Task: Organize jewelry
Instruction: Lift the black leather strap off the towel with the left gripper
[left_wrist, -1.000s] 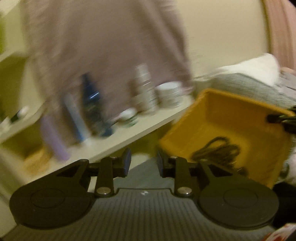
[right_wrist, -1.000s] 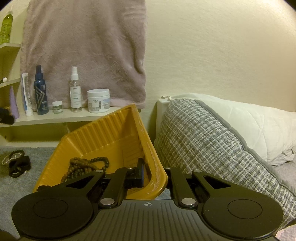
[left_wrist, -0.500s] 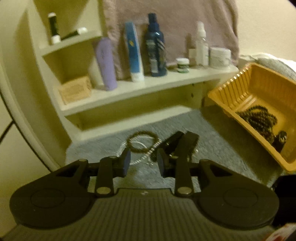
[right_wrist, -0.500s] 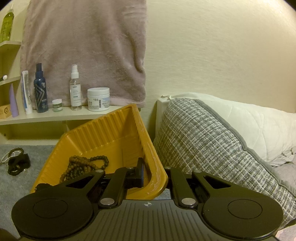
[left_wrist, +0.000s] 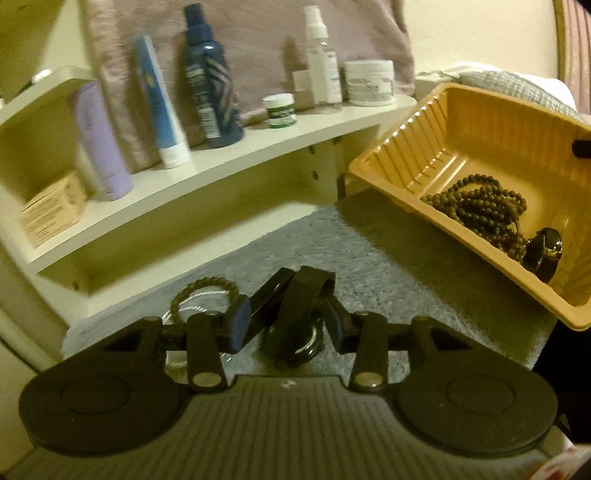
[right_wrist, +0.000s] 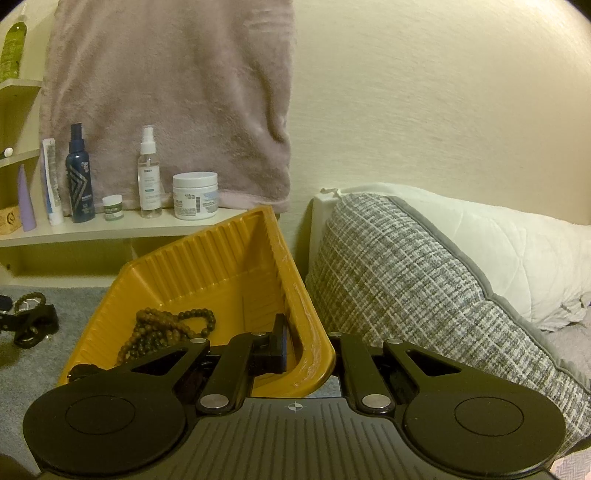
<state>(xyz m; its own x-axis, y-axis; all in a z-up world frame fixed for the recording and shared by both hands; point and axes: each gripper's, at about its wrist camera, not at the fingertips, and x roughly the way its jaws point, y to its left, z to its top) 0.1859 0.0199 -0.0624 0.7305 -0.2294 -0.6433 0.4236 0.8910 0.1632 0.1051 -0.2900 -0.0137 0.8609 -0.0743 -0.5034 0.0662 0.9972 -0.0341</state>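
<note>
While our right gripper (right_wrist: 308, 350) clamps the near corner of the yellow tray (left_wrist: 476, 122) and holds it tilted above the grey carpet (left_wrist: 369, 258), our left gripper (left_wrist: 284, 321) stands wide around a black watch (left_wrist: 295, 314) lying left of the tray. A beaded bracelet (left_wrist: 203, 288) rests just beyond the watch, farther from the tray. Brown prayer beads (left_wrist: 476, 206) and a dark round piece (left_wrist: 545, 251) already sit in the tray's low end. We judge the watch is next: close squarely on its looped strap, not the face, lift clear of the bracelet, and keep the tray steady so nothing slides out.
</note>
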